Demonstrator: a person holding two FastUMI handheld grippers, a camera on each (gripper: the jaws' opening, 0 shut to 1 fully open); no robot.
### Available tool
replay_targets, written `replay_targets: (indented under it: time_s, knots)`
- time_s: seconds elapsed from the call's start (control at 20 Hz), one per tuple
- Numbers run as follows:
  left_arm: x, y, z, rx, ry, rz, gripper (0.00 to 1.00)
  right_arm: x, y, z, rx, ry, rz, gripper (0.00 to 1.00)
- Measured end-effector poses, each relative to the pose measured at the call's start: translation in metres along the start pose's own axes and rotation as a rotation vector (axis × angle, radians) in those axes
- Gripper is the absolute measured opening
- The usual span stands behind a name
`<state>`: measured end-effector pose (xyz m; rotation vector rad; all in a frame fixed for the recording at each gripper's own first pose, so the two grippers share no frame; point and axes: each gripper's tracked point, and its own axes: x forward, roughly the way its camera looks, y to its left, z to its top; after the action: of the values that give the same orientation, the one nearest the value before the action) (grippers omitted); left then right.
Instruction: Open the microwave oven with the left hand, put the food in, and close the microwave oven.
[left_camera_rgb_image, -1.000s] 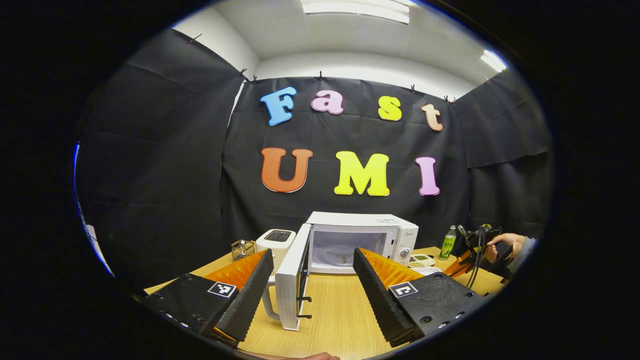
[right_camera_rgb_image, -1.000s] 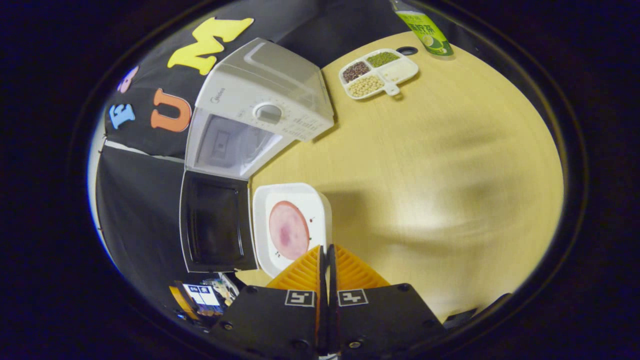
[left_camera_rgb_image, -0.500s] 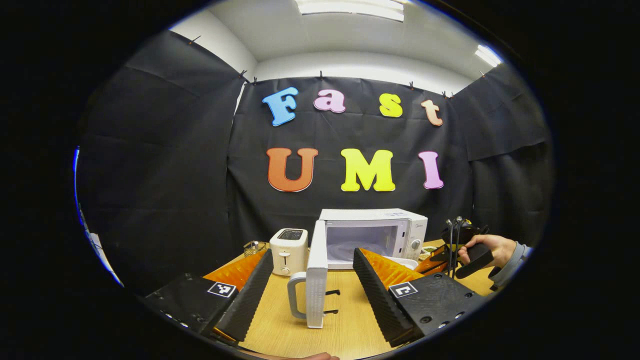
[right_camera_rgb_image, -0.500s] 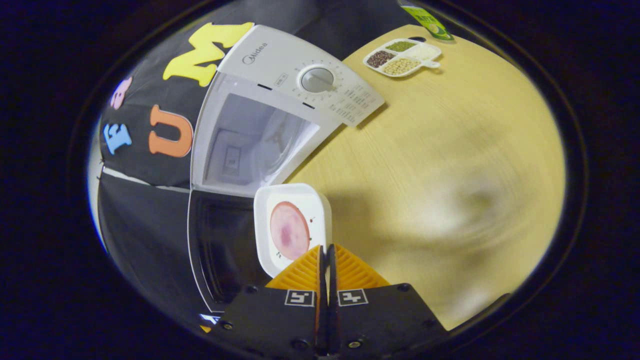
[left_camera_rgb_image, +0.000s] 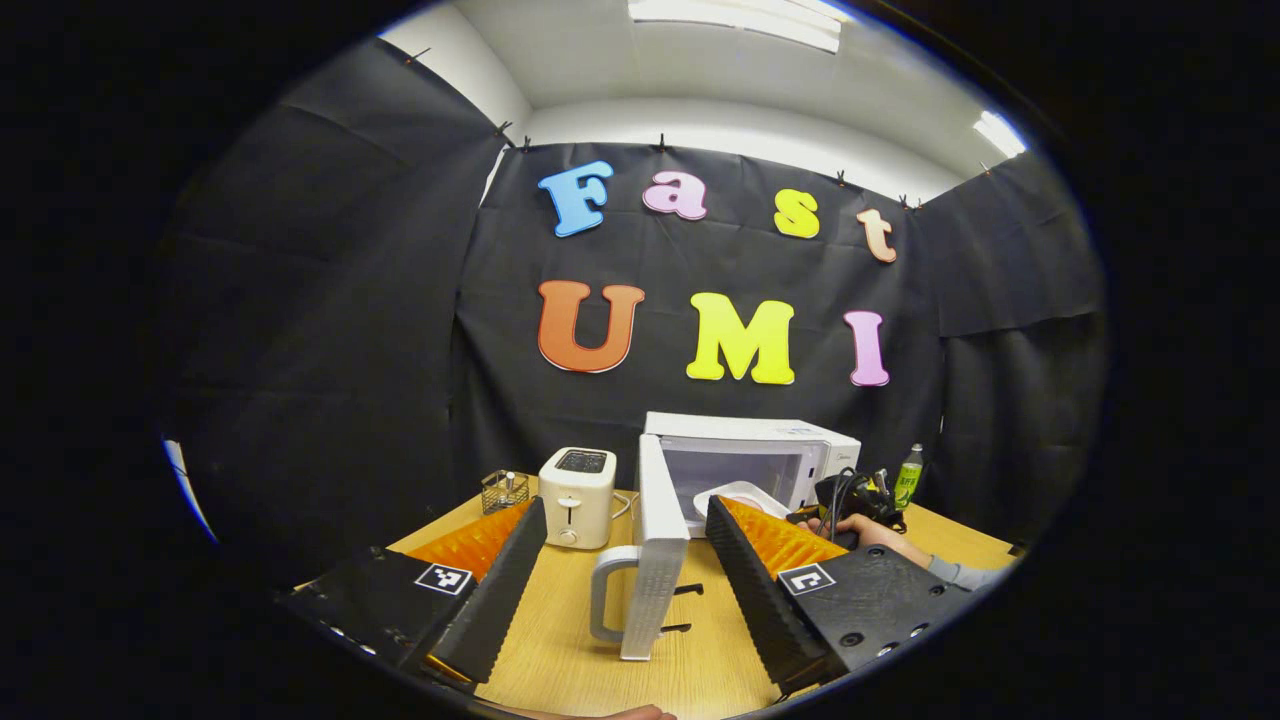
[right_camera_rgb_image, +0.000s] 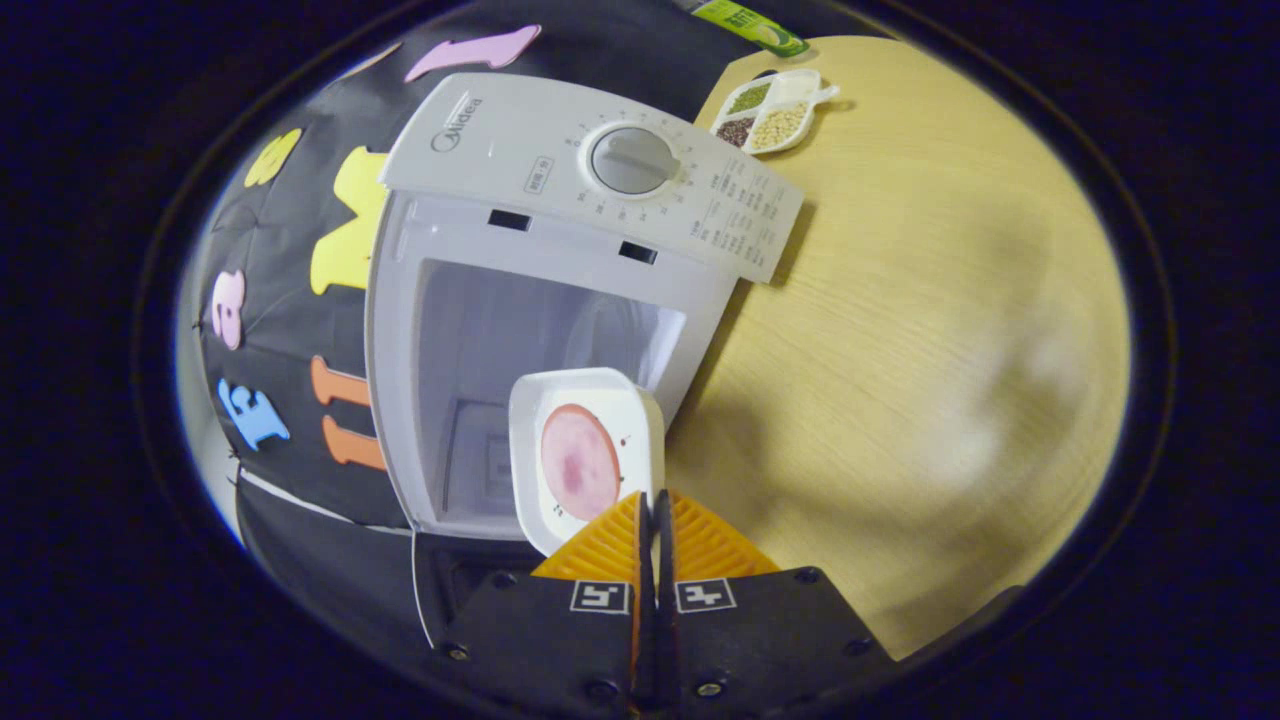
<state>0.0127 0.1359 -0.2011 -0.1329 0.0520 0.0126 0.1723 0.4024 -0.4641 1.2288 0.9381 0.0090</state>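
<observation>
At the bottom of the right gripper view the right gripper (right_camera_rgb_image: 652, 515) pinches the rim of the white plate (right_camera_rgb_image: 640, 420) carrying the pink food (right_camera_rgb_image: 578, 474) before the open microwave (right_camera_rgb_image: 560, 190), while the left gripper (left_camera_rgb_image: 625, 545) hangs wide and empty.

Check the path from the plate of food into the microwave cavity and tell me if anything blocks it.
Nothing visible blocks it. The door is swung wide open, the cavity looks empty, and the plate, held by its rim in the right claw, is already at the opening. The left claw is open, back from the door.
</observation>
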Motion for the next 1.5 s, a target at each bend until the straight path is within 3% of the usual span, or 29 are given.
replay_targets:
  time_s: [0.2,0.35,0.55,0.8,0.95,1.0,1.1,1.15,1.2,1.25,1.3,1.35,1.4,1.45,1.5]
  knots:
    - [0.011,0.023,-0.017,-0.006,0.050,0.060,0.95,0.039,0.027,0.002,0.057,-0.079,0.061,0.04]
    - [0.017,0.027,-0.023,0.012,0.069,0.065,0.95,0.063,0.045,0.018,0.069,-0.166,0.101,0.00]
    - [0.018,0.022,-0.019,0.008,0.051,0.037,0.95,0.088,0.051,0.041,-0.003,-0.301,0.091,0.05]
    - [0.013,0.023,-0.012,0.011,0.024,0.029,0.95,0.104,0.045,0.034,-0.052,-0.313,0.071,0.07]
    - [0.010,0.021,-0.014,0.016,0.014,0.017,0.95,0.101,0.044,0.041,-0.095,-0.338,0.062,0.15]
    - [0.009,0.021,-0.015,0.016,0.011,0.011,0.95,0.099,0.044,0.042,-0.119,-0.337,0.064,0.11]
    - [0.009,0.025,-0.017,0.005,0.008,0.017,0.95,0.087,0.048,0.041,-0.173,-0.338,0.080,0.18]
    - [0.010,0.026,-0.019,-0.001,0.012,0.014,0.95,0.080,0.050,0.039,-0.207,-0.333,0.089,0.11]
    - [0.011,0.027,-0.021,-0.006,0.015,0.012,0.83,0.071,0.051,0.033,-0.253,-0.320,0.094,0.28]
    - [0.012,0.031,-0.022,-0.010,0.011,0.016,0.94,0.062,0.052,0.027,-0.305,-0.305,0.103,0.23]
    - [0.013,0.036,-0.023,-0.013,0.013,0.022,0.80,0.050,0.050,0.021,-0.344,-0.282,0.106,0.29]
    - [0.015,0.039,-0.025,-0.010,0.018,0.023,0.80,0.037,0.049,0.015,-0.364,-0.263,0.114,0.80]
    - [0.016,0.044,-0.029,-0.006,0.025,0.029,0.78,0.021,0.049,0.012,-0.377,-0.252,0.124,0.60]
    - [0.018,0.050,-0.031,-0.001,0.028,0.040,0.92,0.003,0.048,0.010,-0.406,-0.240,0.137,0.63]
    - [0.019,0.054,-0.032,0.000,0.029,0.046,0.75,-0.016,0.048,0.010,-0.441,-0.243,0.153,0.66]
